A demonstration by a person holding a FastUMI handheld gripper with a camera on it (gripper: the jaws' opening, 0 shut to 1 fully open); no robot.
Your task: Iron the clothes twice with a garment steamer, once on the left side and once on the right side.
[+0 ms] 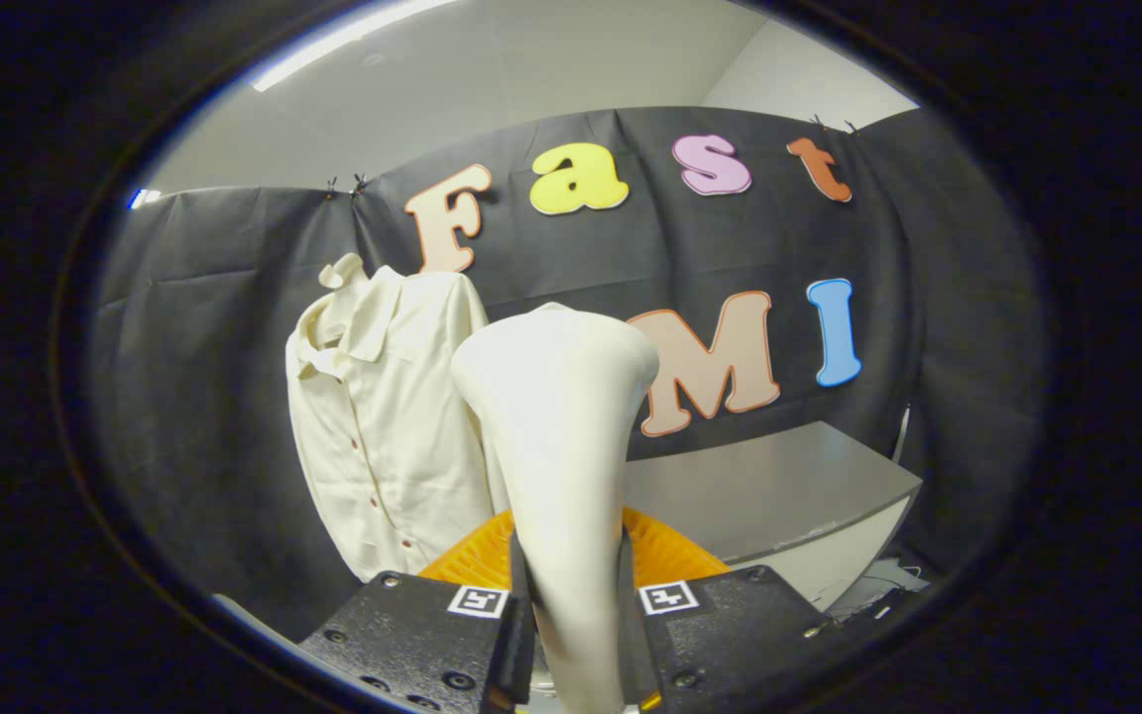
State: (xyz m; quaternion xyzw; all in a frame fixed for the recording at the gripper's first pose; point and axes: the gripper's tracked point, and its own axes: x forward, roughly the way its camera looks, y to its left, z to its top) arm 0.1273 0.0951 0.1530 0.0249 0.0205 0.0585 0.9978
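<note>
A cream-white garment steamer stands upright between my fingers, its wide head raised above them. My gripper is shut on the steamer's narrow handle, both fingers pressing its sides. A cream button-up shirt hangs against the black cloth wall, beyond the fingers and to the left of the steamer head. The steamer head overlaps the shirt's right edge in view; whether the head touches the fabric cannot be told. An orange ribbed part shows just behind the handle, above the fingers.
A grey tabletop lies beyond the fingers to the right, with a white side panel below its edge. Black cloth wall hangs behind the shirt and table. Cables lie low at the far right.
</note>
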